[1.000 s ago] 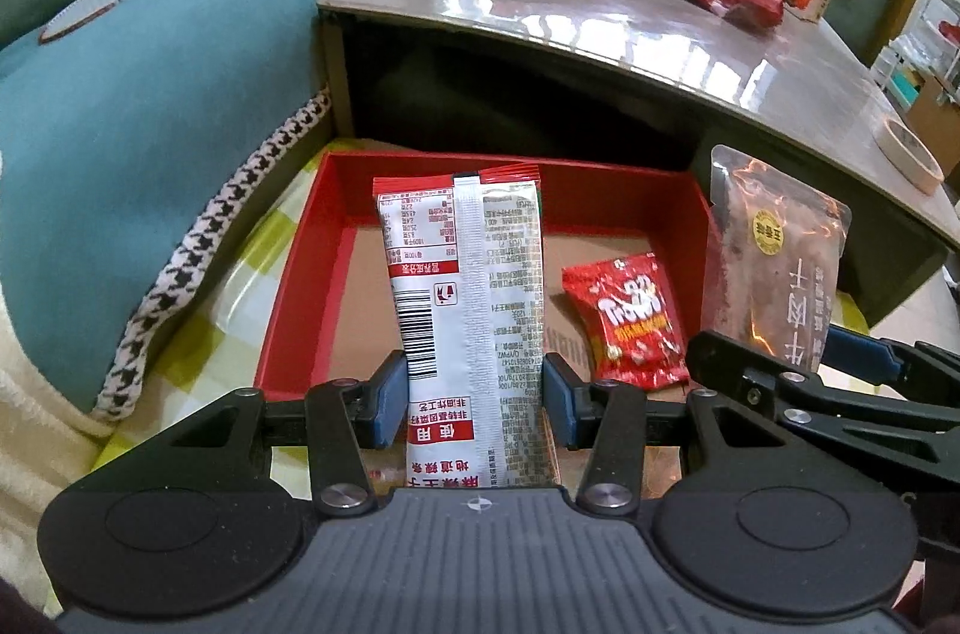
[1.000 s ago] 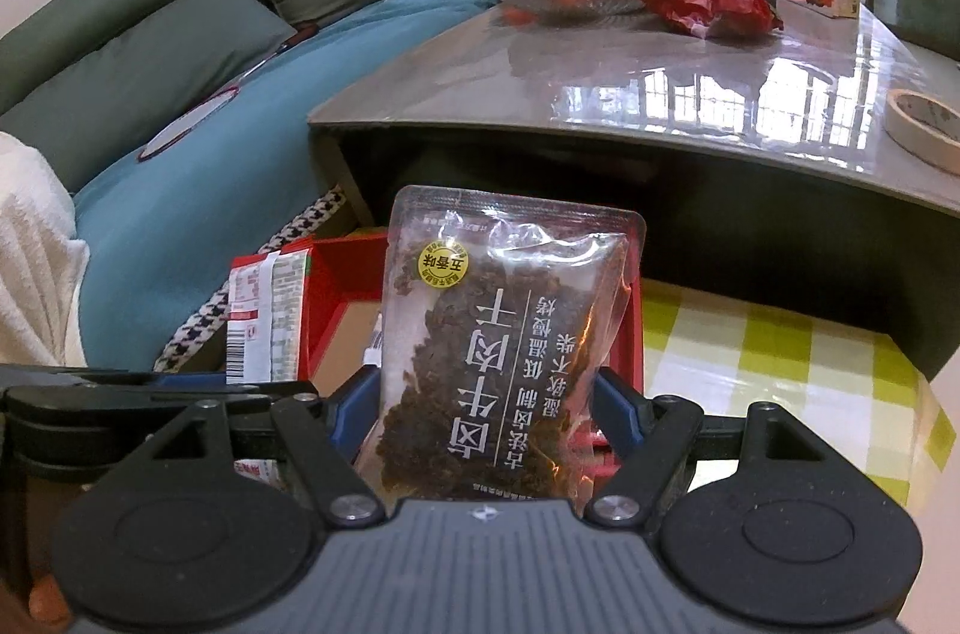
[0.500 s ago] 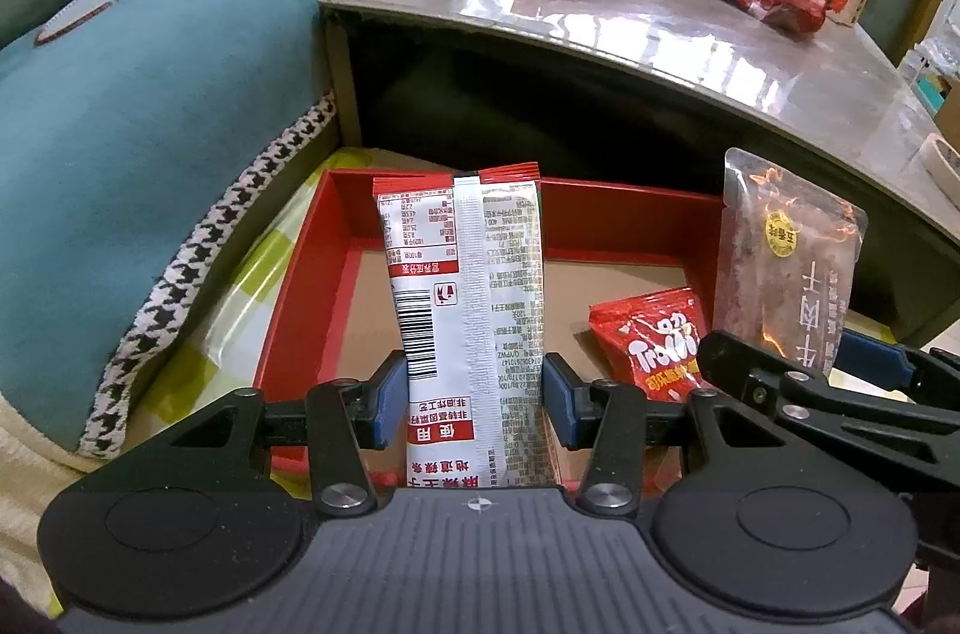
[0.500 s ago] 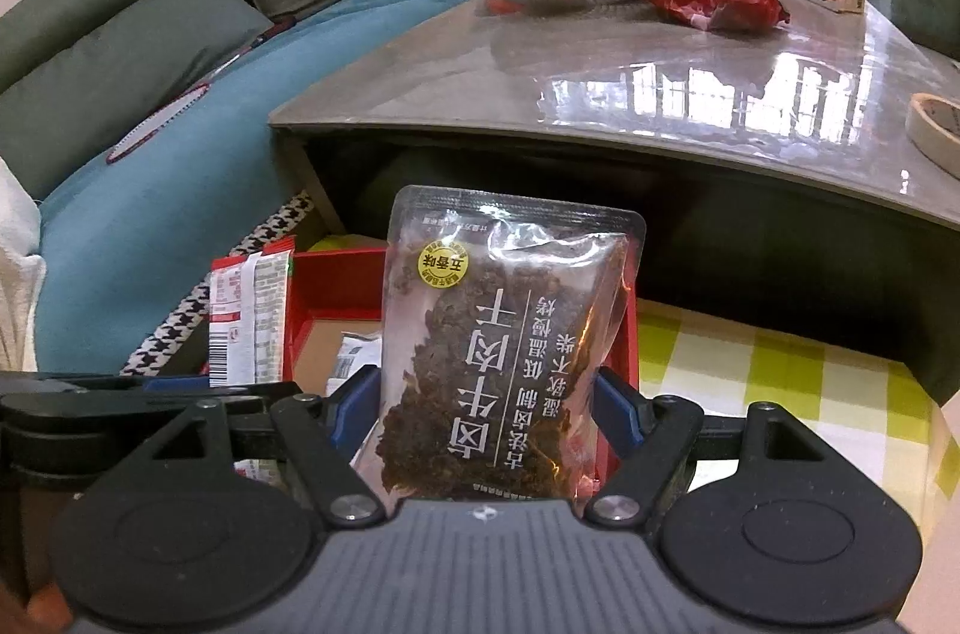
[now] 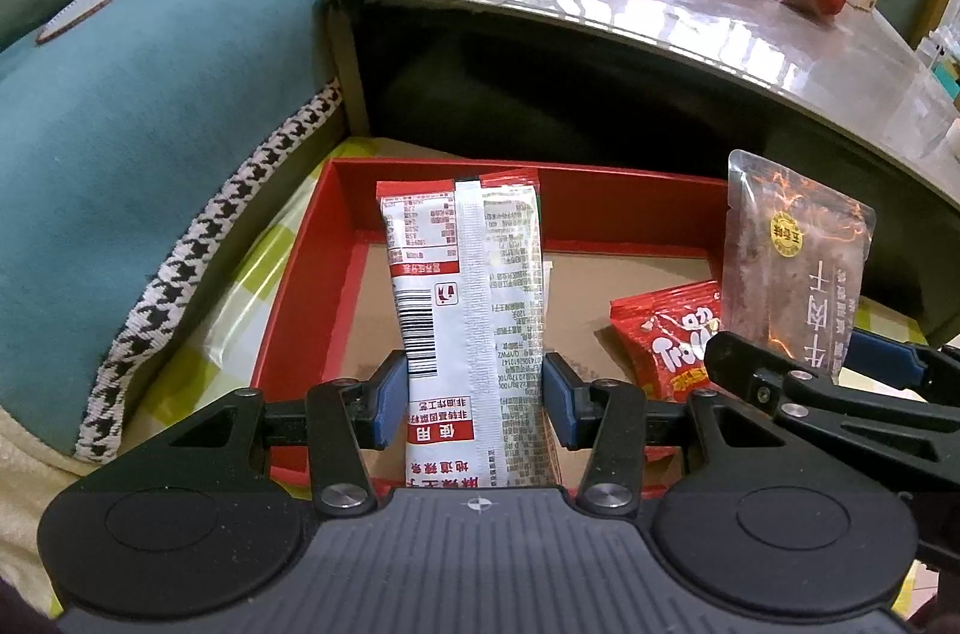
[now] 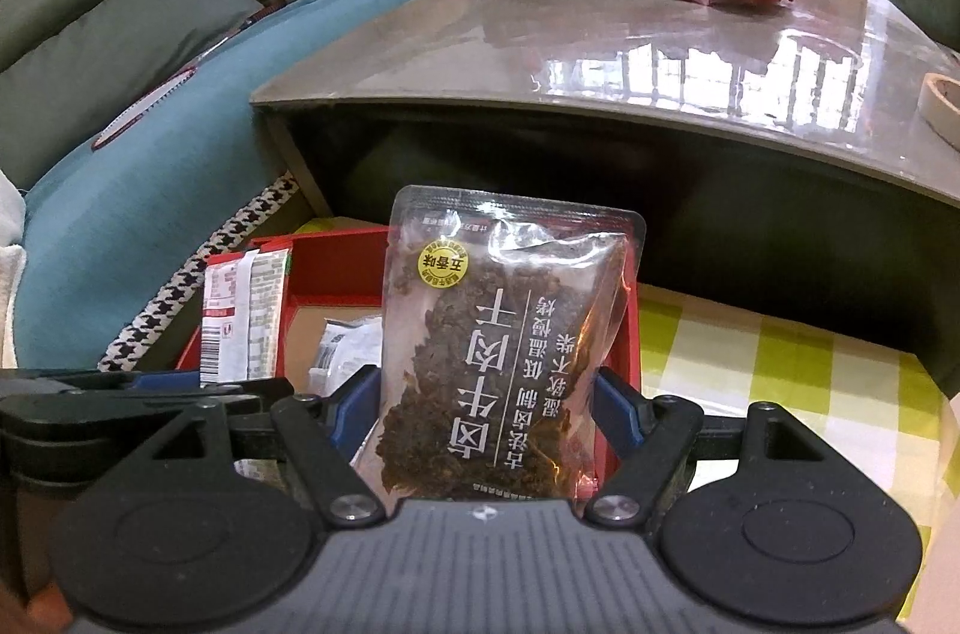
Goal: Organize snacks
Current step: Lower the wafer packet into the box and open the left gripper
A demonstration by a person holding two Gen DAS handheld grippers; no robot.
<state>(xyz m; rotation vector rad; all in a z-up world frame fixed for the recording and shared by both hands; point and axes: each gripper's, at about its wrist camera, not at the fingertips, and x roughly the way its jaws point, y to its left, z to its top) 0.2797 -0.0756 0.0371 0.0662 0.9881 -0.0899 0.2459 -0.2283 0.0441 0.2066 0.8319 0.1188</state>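
A red tray [image 5: 312,274] is set on the checked cloth; one small red packet [image 5: 666,334] is already laid inside. A white snack packet [image 5: 468,310] is clamped upright by the left gripper [image 5: 474,400] over the tray, a jerky pouch [image 6: 510,334] likewise pinched by the right gripper [image 6: 486,412]. Both are judged still to be placed.

The right gripper [image 6: 487,409] clamps a clear jerky pouch [image 6: 504,352] upright in front of the red box [image 6: 336,268]. Left of the box's front, the left gripper [image 6: 198,385] holds a white-and-red packet [image 6: 243,316]. A white wrapper [image 6: 345,349] lies inside the box.
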